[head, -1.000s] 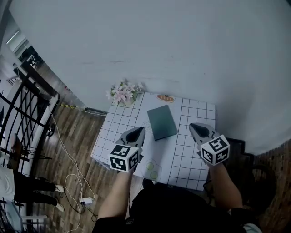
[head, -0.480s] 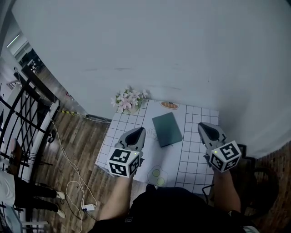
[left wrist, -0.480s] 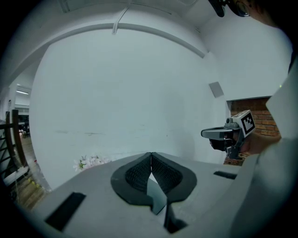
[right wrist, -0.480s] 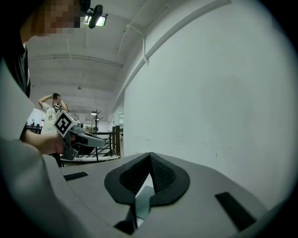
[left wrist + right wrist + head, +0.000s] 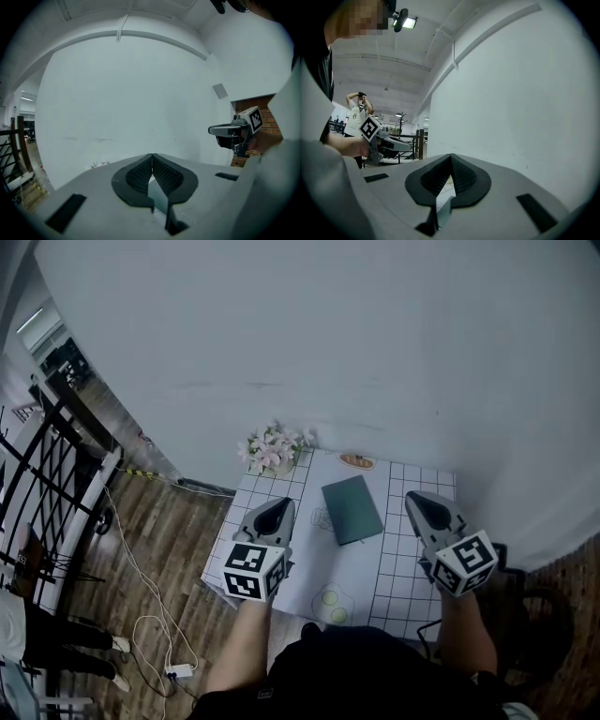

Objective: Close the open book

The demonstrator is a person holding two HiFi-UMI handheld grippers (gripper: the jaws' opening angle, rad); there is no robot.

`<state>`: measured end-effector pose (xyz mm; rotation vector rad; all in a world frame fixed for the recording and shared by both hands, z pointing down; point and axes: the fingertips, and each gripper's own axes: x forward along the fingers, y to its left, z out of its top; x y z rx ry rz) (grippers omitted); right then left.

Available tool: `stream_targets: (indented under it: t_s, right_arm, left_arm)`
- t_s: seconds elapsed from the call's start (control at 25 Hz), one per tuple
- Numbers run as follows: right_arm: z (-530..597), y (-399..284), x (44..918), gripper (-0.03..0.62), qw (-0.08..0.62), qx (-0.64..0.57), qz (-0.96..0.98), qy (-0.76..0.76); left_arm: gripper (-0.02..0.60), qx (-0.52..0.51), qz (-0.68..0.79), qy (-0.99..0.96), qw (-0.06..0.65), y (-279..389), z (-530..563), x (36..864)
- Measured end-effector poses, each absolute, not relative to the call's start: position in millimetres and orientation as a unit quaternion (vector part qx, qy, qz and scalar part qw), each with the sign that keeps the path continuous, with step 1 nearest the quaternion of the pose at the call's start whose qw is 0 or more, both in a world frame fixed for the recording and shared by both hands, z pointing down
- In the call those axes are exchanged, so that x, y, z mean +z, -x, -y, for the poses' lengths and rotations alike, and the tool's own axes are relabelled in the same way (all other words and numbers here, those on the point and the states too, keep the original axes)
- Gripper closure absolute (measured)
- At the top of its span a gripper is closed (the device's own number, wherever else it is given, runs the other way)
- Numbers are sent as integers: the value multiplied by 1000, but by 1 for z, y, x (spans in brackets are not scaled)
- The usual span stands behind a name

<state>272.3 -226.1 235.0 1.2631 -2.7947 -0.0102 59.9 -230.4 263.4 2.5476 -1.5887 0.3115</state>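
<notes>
**A:** Nearest first: the left gripper [image 5: 279, 505] and the right gripper [image 5: 417, 499] hang over the front half of the gridded surface [image 5: 392, 563]. Each has its jaws pressed together with nothing between them.

**B:** And the book?

**A:** The book [image 5: 352, 510] lies mid-surface, between the two tips and apart from both. Its dark green cover faces up and it looks flat shut, so I'd judge the closing done.

**B:** So what could spoil it?

**A:** A gripper coming down carelessly could catch the cover's edge and flip it open. A low sweep could drag the pale item with two green circles [image 5: 331, 598] off the front edge. A push on the book could slide it into the flowers [image 5: 274, 448] or the small orange thing [image 5: 357, 462] by the wall.
</notes>
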Motion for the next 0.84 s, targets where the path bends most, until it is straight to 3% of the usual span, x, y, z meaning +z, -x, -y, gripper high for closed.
stream_targets:
  t_s: [0.84]
  right_arm:
    - [209,-266,247,591,59,12,910,-411]
  left_arm:
    - [572,111,510,-849,84,-64,214,282]
